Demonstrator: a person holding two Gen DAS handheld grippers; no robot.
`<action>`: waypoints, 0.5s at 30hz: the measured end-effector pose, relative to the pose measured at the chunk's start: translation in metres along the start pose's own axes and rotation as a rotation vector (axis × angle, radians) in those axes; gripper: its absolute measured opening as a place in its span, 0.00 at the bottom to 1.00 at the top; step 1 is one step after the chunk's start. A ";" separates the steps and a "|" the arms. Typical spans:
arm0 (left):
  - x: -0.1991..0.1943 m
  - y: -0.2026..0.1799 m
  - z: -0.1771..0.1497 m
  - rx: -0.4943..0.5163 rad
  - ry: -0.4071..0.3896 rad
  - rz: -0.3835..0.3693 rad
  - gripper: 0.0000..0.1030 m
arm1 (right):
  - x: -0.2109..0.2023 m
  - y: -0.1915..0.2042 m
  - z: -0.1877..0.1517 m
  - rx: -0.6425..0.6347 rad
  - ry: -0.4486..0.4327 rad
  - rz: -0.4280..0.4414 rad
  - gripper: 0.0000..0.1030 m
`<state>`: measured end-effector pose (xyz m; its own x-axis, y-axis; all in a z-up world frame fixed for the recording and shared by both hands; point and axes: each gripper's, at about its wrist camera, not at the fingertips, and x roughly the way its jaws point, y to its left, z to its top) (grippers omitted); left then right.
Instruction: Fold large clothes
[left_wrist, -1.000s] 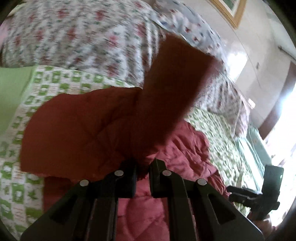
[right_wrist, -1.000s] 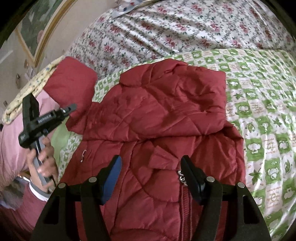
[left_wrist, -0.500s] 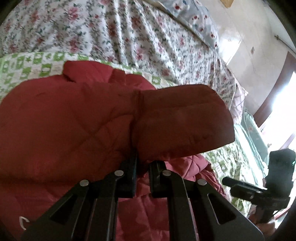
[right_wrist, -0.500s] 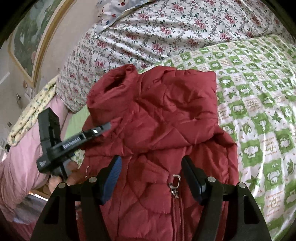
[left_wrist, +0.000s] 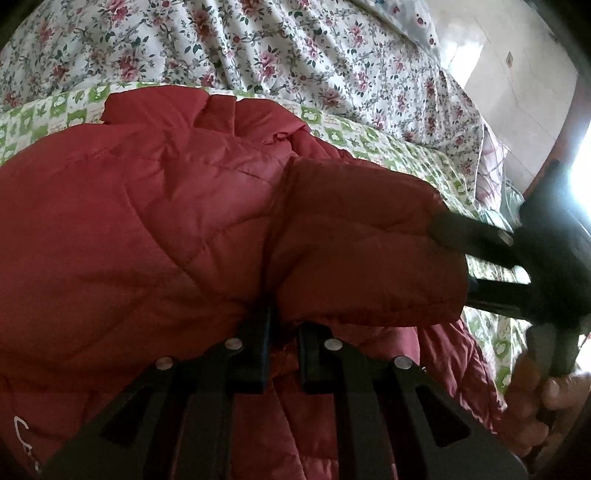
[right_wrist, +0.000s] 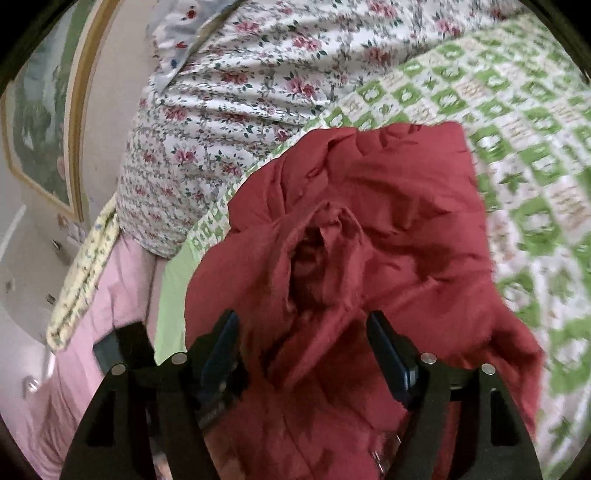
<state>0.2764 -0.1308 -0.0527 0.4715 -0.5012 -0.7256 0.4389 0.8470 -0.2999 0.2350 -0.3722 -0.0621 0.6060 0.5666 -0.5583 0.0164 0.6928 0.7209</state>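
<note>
A red quilted puffer jacket (left_wrist: 140, 229) lies on a green-and-white checked bedspread (right_wrist: 517, 122). My left gripper (left_wrist: 282, 325) is shut on the jacket's sleeve (left_wrist: 362, 251), which is folded across the body of the jacket. In the right wrist view the jacket (right_wrist: 388, 229) fills the middle, with the sleeve's open cuff (right_wrist: 317, 258) facing the camera. My right gripper (right_wrist: 303, 350) is open just above the jacket, its jaws on either side of the sleeve, holding nothing. The right gripper also shows in the left wrist view (left_wrist: 524, 258), close to the sleeve's end.
A floral duvet (left_wrist: 295, 51) is heaped at the far side of the bed. A framed picture (right_wrist: 44, 110) hangs on the wall at left. Pink bedding (right_wrist: 92, 332) lies at the bed's left edge. A bright doorway (left_wrist: 580, 147) is at right.
My left gripper has carried the sleeve across and lowered it onto the jacket's body. My right gripper has moved forward and closer to the sleeve's cuff, still open.
</note>
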 end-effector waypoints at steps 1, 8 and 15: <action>0.000 0.000 0.000 0.000 0.004 0.001 0.08 | 0.007 -0.002 0.003 0.014 0.003 0.008 0.63; -0.026 0.017 -0.013 -0.029 0.041 -0.098 0.24 | 0.015 0.003 0.011 -0.045 0.002 -0.067 0.09; -0.083 0.070 0.007 -0.084 -0.094 0.006 0.24 | -0.002 0.005 0.015 -0.079 -0.030 -0.092 0.08</action>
<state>0.2729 -0.0314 -0.0093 0.5451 -0.5073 -0.6675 0.3721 0.8598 -0.3496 0.2461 -0.3765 -0.0511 0.6281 0.4863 -0.6075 0.0110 0.7751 0.6318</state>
